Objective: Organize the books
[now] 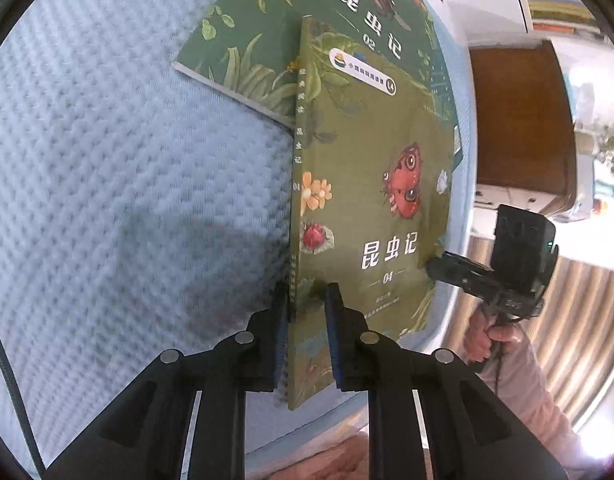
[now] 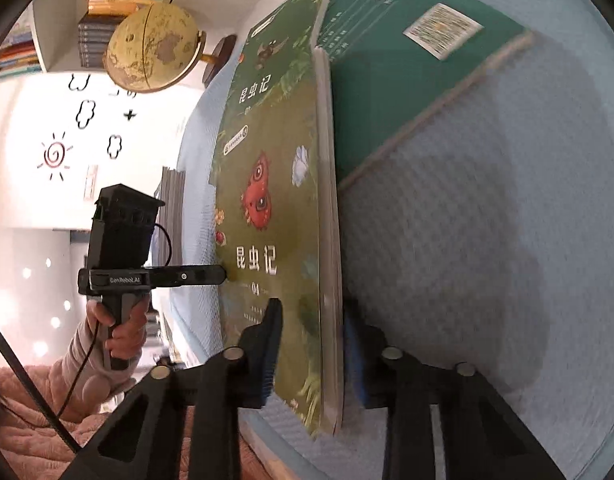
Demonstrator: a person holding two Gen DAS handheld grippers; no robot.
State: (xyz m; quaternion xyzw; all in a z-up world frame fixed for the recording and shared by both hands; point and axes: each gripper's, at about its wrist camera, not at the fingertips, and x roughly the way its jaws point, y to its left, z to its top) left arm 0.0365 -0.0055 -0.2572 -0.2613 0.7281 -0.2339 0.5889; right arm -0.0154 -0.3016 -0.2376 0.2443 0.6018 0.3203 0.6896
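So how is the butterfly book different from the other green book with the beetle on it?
The butterfly book is numbered 04 and has an olive cover; the beetle book is numbered 02 and is darker green. The butterfly book is held by both the left gripper and the right gripper; the beetle book lies partly under it on the blue cloth, ungripped. Both share the same title and leafy cover style.

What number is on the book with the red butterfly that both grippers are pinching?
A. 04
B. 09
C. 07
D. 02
A: the butterfly book, pinched by the left gripper and the right gripper, shows 04 printed under its title; the 02 is on the other green book.
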